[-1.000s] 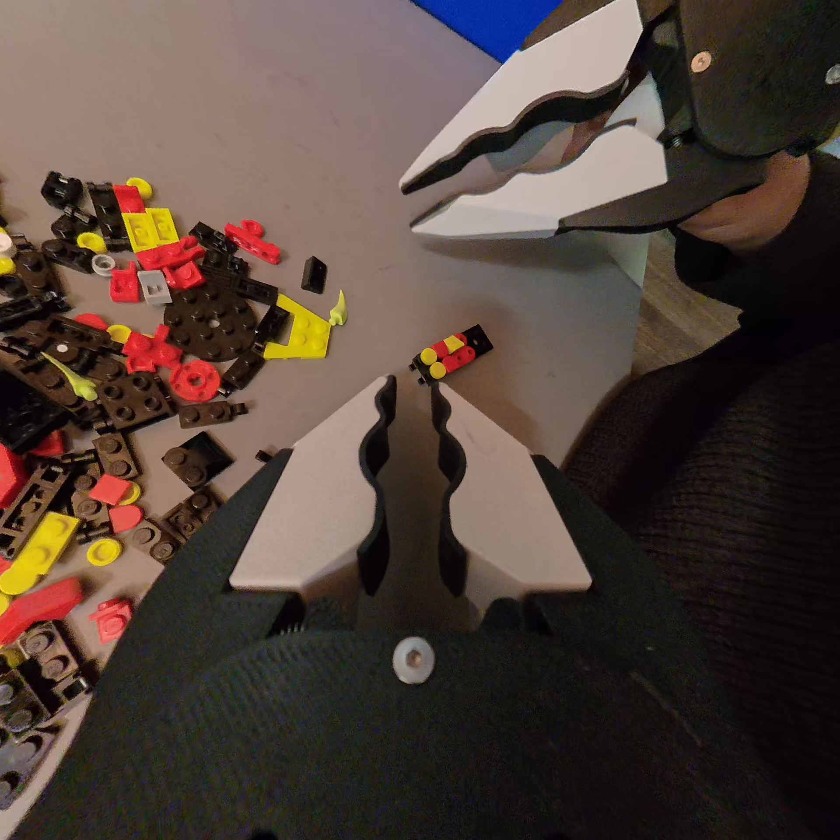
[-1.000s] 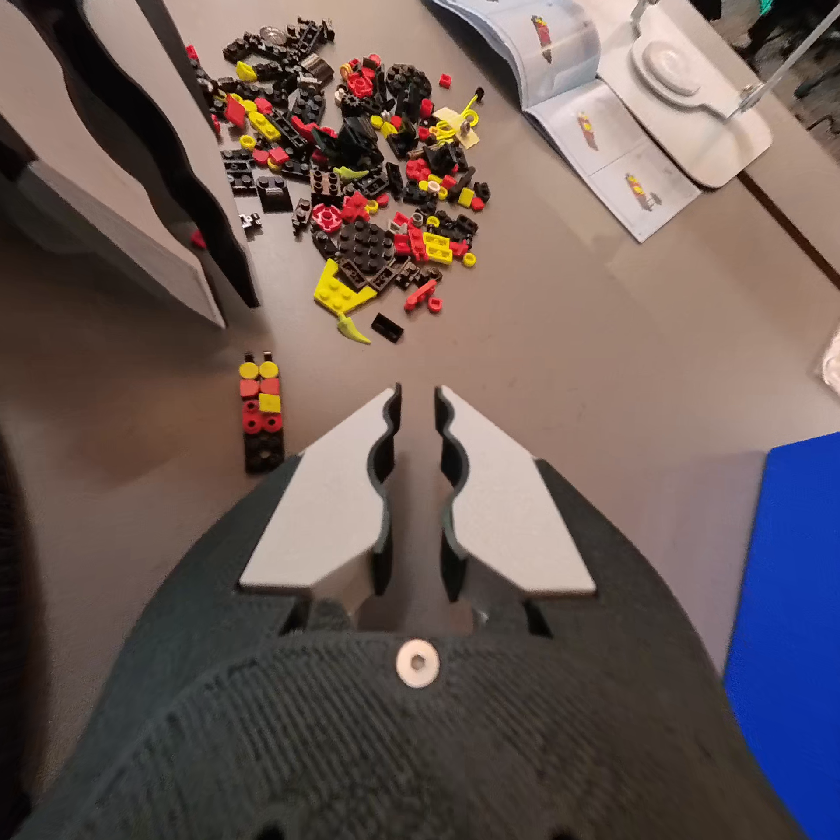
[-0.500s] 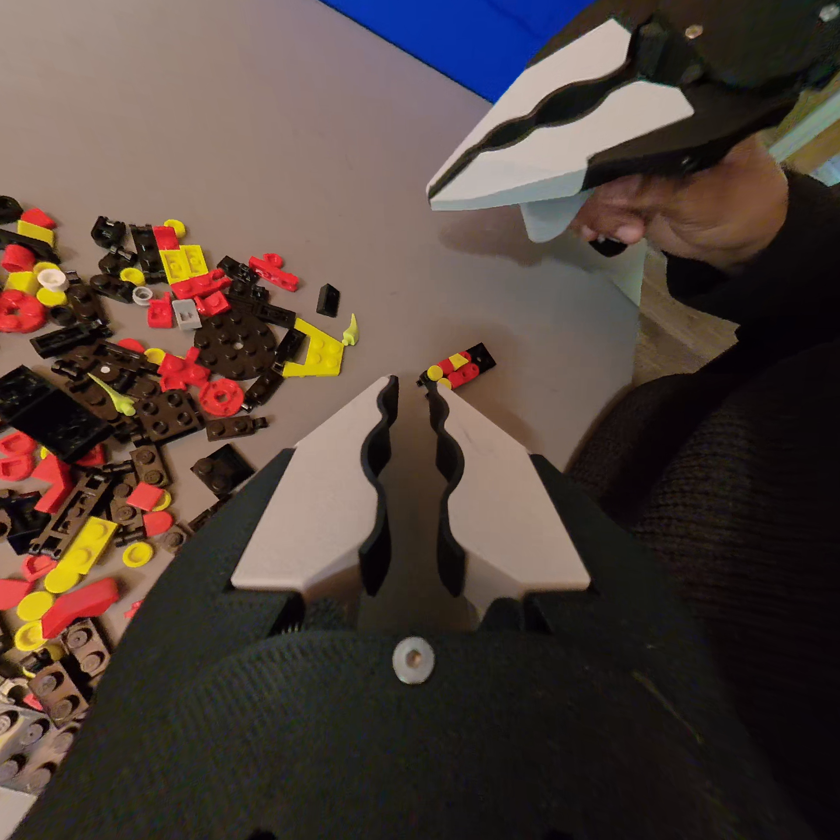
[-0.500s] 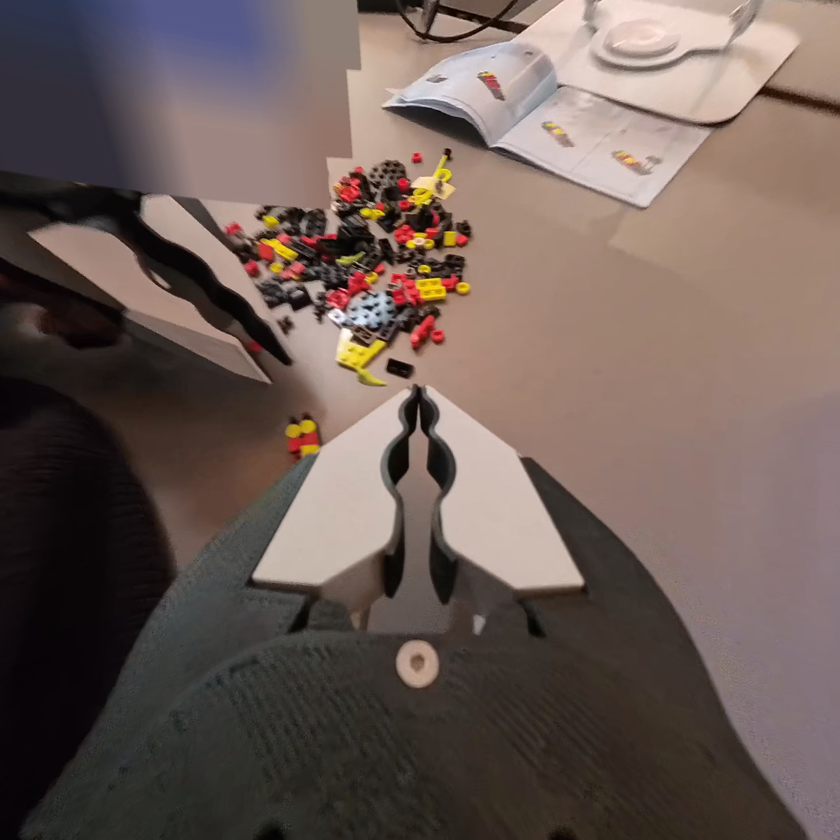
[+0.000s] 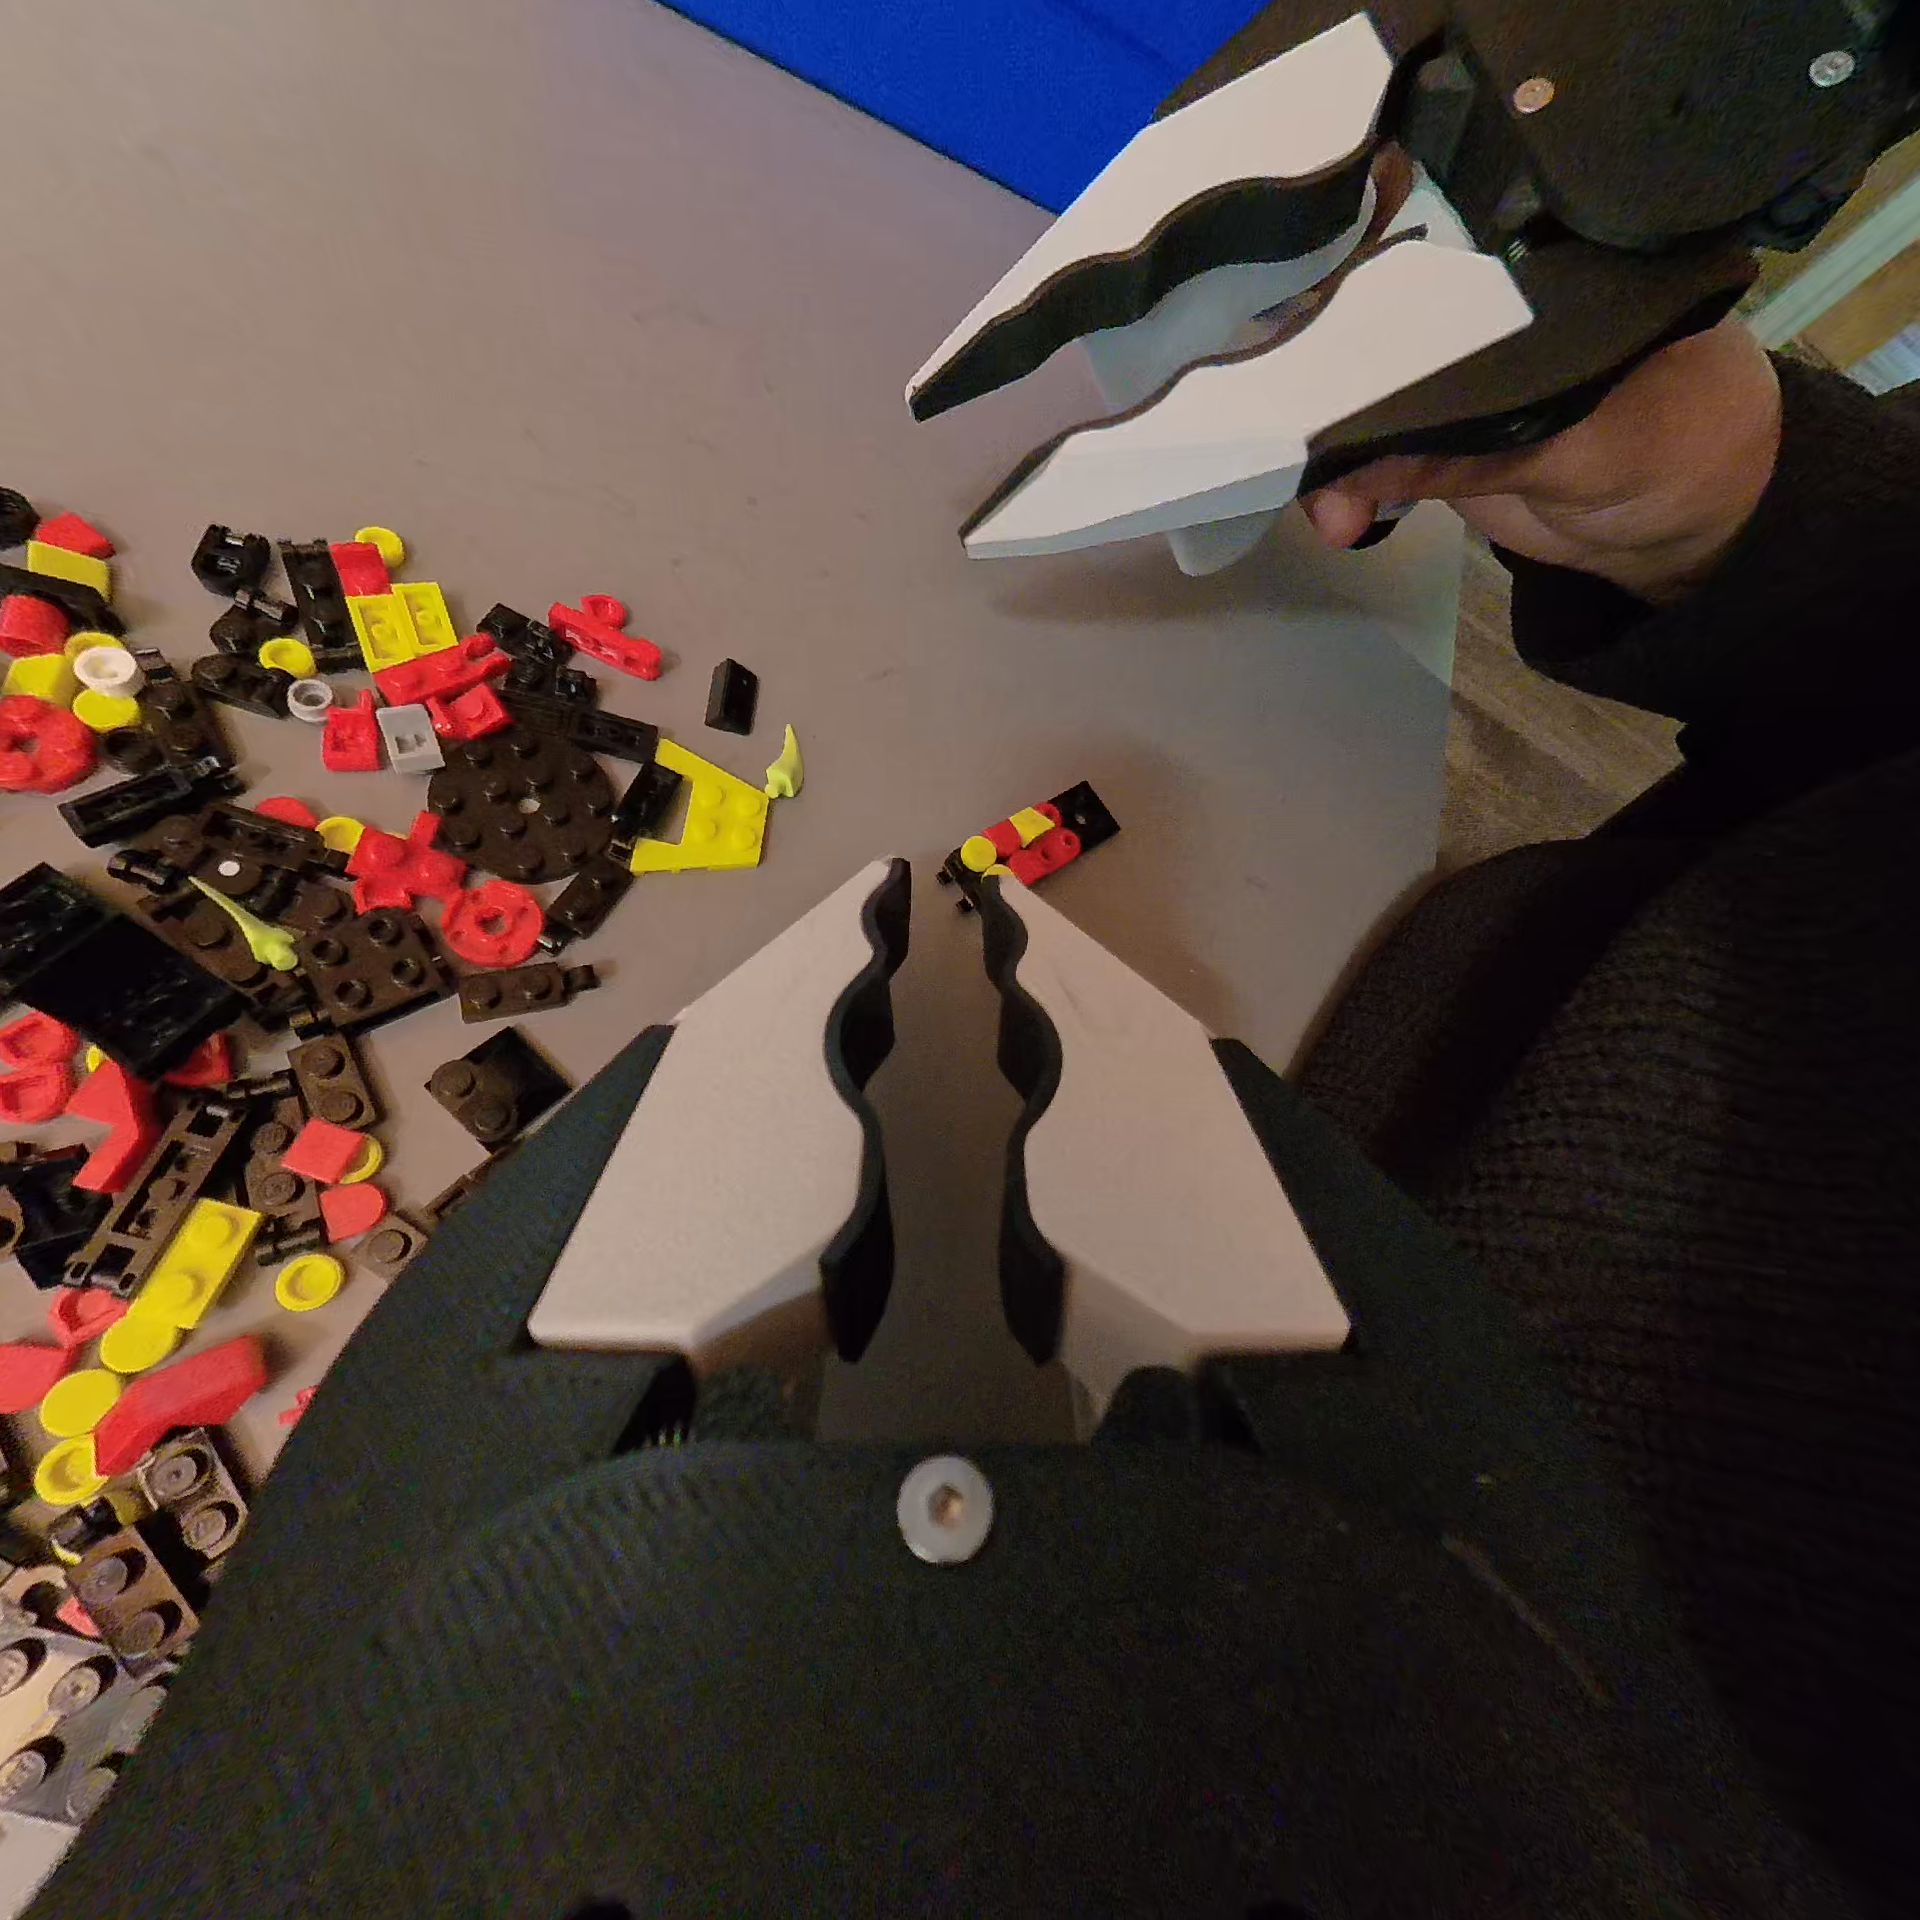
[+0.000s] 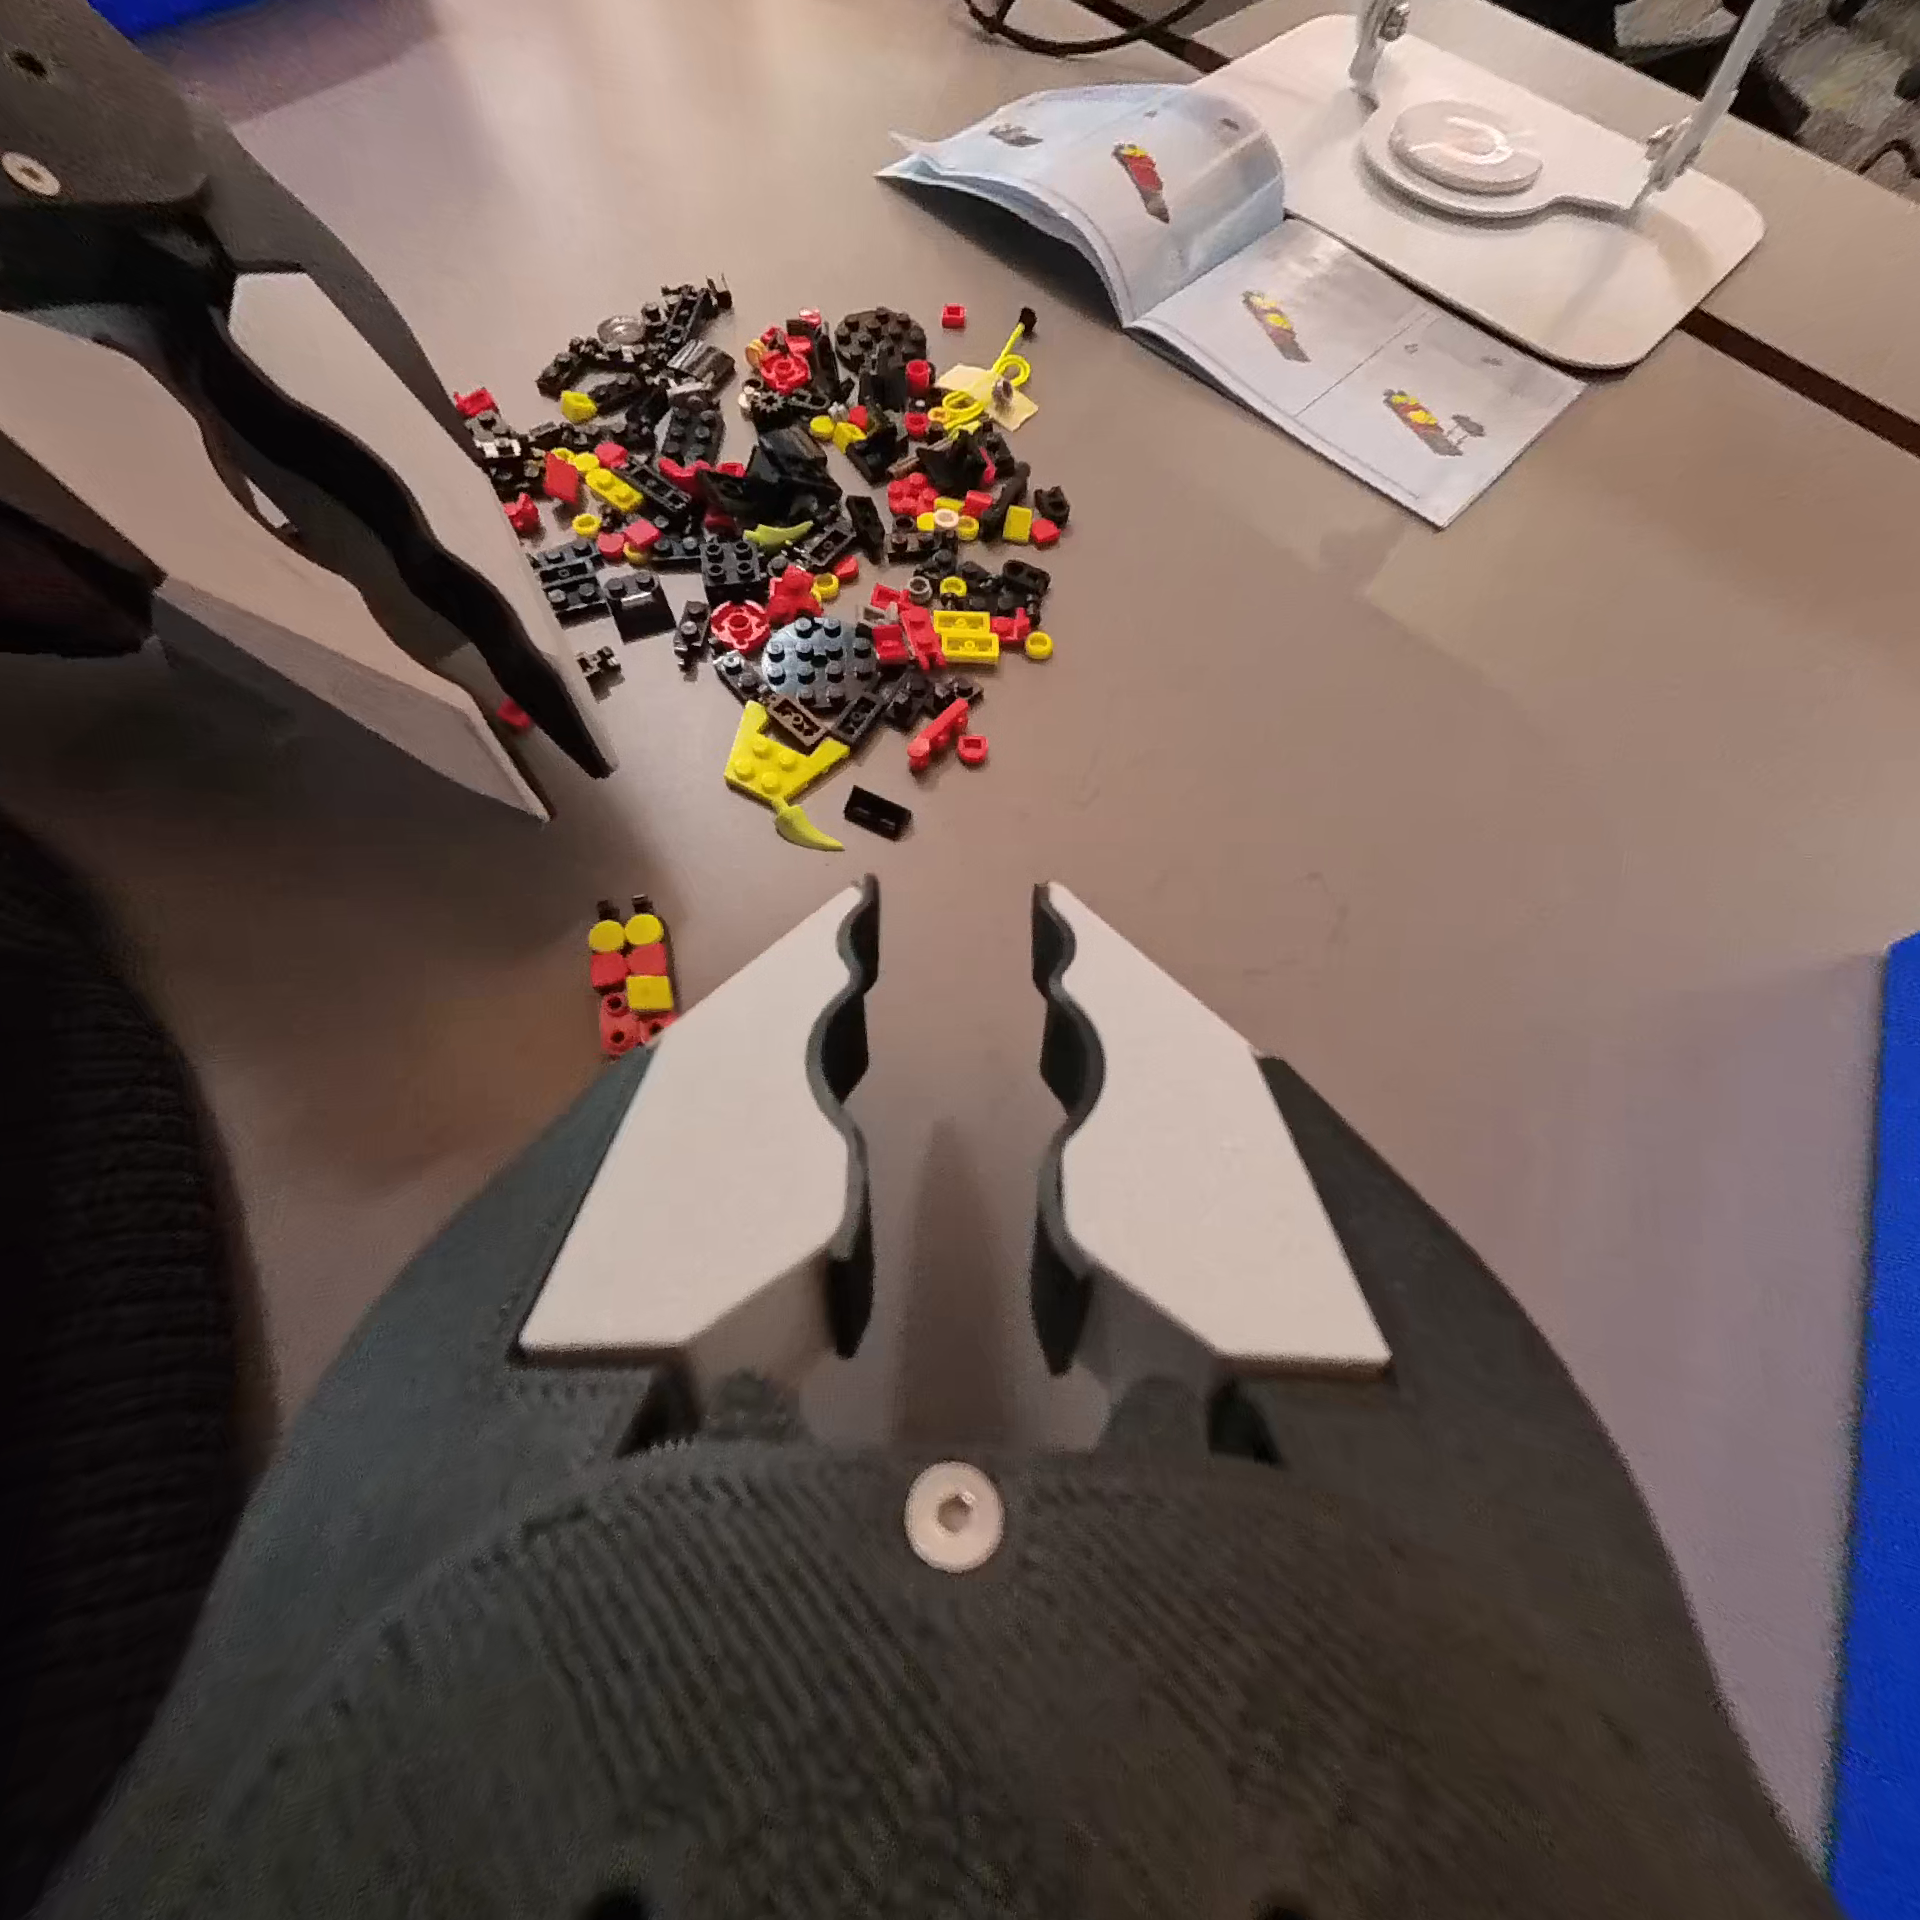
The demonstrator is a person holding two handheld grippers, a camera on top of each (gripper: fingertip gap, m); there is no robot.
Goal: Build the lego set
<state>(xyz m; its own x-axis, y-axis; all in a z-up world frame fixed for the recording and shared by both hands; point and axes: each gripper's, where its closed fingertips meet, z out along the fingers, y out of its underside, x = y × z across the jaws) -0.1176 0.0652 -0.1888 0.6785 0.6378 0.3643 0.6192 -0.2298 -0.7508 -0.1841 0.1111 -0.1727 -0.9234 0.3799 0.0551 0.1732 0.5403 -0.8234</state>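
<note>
A small assembly of black, red and yellow pieces lies on the grey table just beyond my left gripper, whose fingers stand slightly apart with nothing between them. In the right wrist view the assembly lies just left of my right gripper, which is open and empty above the table. A pile of loose black, red and yellow pieces lies left of the left gripper and shows ahead in the right wrist view. Each gripper shows in the other's view: the right, the left.
An open instruction booklet lies beyond the pile, with a white stand base behind it. A blue mat lies at the right edge. A small black piece and a lime claw lie just ahead of the right gripper.
My right gripper closed its fingers half a second ago and has now opened them wide. My left gripper has kept its narrow gap and shifted only slightly; the assembly has not moved.
</note>
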